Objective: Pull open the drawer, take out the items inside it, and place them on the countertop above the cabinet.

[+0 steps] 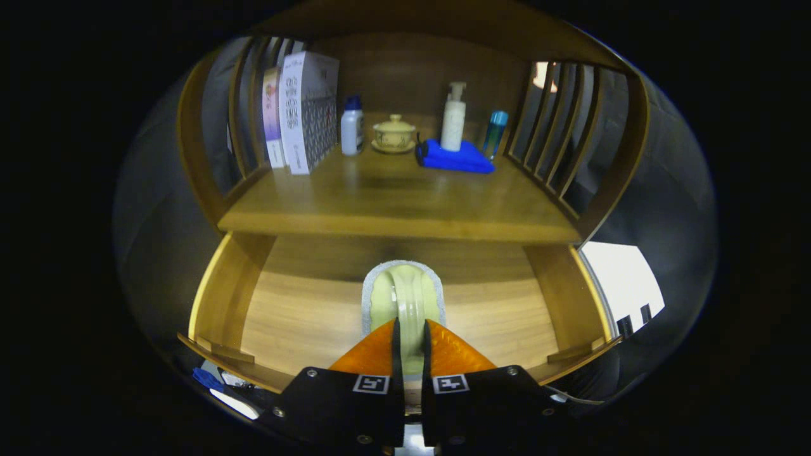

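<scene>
Fingers pinch a pale green item over the open drawer.

The gripper has its 2 fingers nearly together, clamped on the thin rim of a pale green, grey-edged item, perhaps a dish; it looks stiff, smooth, likely slippery and breakable, so hold firmly at the edge. Beneath lies the open drawer; beyond, the counter carries a blue cloth, bottles and boxes.

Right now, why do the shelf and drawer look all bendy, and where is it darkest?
Gripper view: the fisheye lens bows the countertop and the drawer walls; shadow lies at the drawer's back under the countertop; the tool, shut on the pale green item, is sharp.
</scene>
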Motion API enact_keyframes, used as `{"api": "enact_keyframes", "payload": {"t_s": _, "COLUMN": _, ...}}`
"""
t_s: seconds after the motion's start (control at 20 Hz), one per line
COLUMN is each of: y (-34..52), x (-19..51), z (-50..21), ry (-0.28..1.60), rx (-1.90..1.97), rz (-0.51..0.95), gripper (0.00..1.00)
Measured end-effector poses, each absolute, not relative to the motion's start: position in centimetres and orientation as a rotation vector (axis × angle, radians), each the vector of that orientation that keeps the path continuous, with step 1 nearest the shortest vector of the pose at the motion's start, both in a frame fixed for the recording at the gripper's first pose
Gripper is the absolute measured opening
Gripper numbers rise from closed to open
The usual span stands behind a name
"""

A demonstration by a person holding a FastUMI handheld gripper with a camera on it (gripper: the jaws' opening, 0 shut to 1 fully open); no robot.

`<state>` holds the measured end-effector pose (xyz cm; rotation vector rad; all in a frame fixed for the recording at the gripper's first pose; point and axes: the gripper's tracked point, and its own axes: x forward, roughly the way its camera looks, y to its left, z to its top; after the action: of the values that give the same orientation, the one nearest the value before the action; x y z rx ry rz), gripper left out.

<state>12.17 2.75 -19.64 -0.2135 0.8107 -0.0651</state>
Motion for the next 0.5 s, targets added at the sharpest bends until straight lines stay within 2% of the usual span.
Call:
{"api": "enact_keyframes", "payload": {"t_s": 0.2, "y": 3.8, "x": 15.4, "z": -16.1, "ry": 0.725, "rx": -0.219, "rz": -0.053, "gripper": 0.11}}
{"api": "enact_keyframes", "payload": {"t_s": 0.5, "y": 3.8, "x": 22.7, "z": -15.1, "ry": 0.664, "rx": -0.336, "rz": -0.016, "gripper": 0.11}}
